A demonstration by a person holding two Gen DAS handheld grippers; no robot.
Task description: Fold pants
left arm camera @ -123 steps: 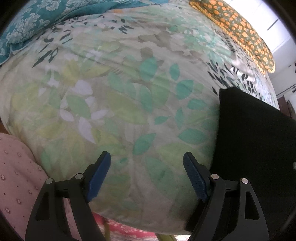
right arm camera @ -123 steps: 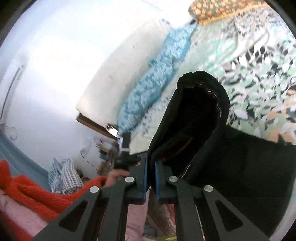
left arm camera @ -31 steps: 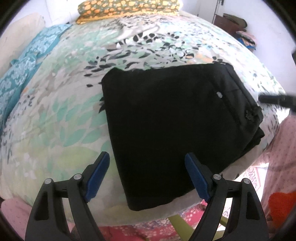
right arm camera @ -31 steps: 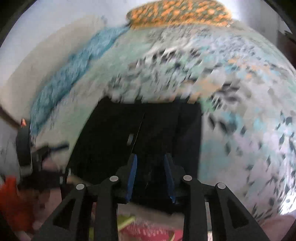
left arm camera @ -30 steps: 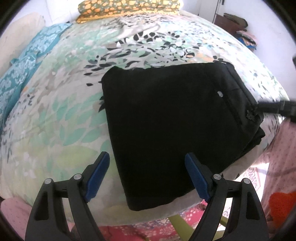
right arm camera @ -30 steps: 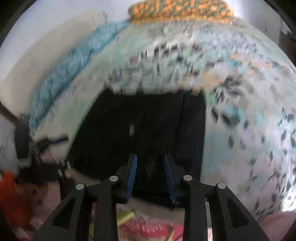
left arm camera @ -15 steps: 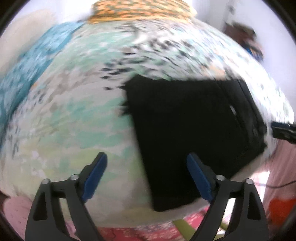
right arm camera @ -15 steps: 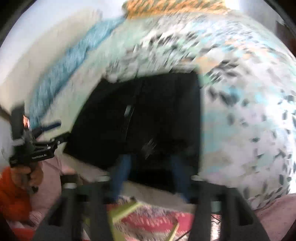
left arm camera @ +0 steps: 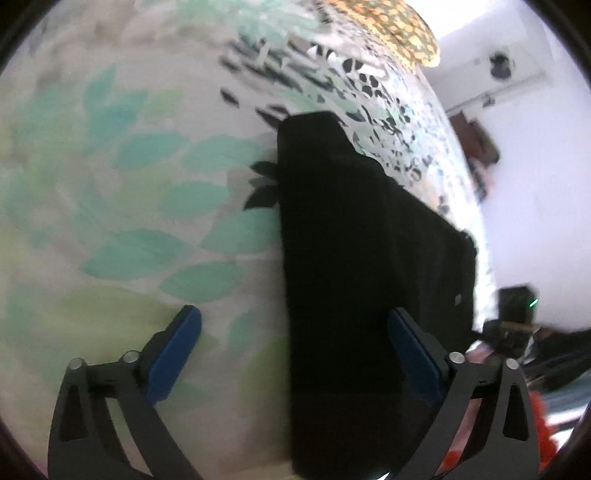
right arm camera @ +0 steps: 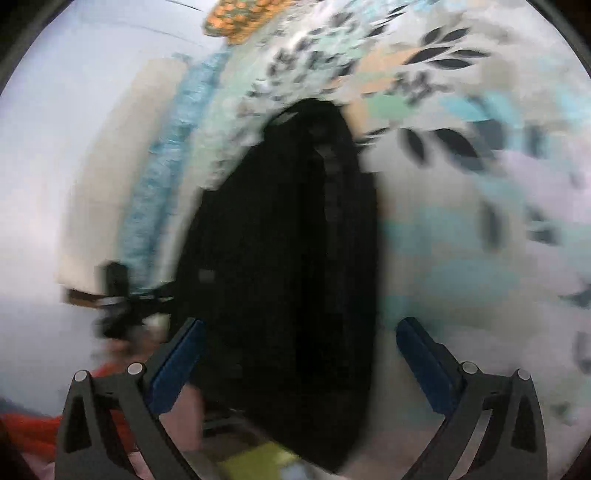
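Your left gripper (left arm camera: 293, 349) has its blue pads (left arm camera: 173, 354) spread wide with nothing between them: the left-hand pad hangs over bare bedspread, the right-hand one over black cloth, so the near long edge of the folded pants (left arm camera: 362, 258) runs up through the gap. Your right gripper (right arm camera: 295, 360) is spread just as wide and also empty, its pads (right arm camera: 421, 362) straddling the other end of the same bundle; that view is smeared by motion, so fine detail is lost.

The pants (right arm camera: 291, 258) lie as a compact, layered black rectangle on the leaf-printed bedspread (left arm camera: 122, 192), close to the near edge of the bed. An orange patterned pillow (left arm camera: 388, 27) sits far up the bed, well apart from them.

Expect soft, limp fabric, light for its bulk but thick where the layers stack. It will likely sag and slide open if you pinch only the top ply. For any further fold or a tidy-up, I would take hold at the corners of one short end, one gripper per corner, biting through all layers at once, and lift low so the bundle does not unfurl. The mattress gives underneath, so press down slightly before you close.
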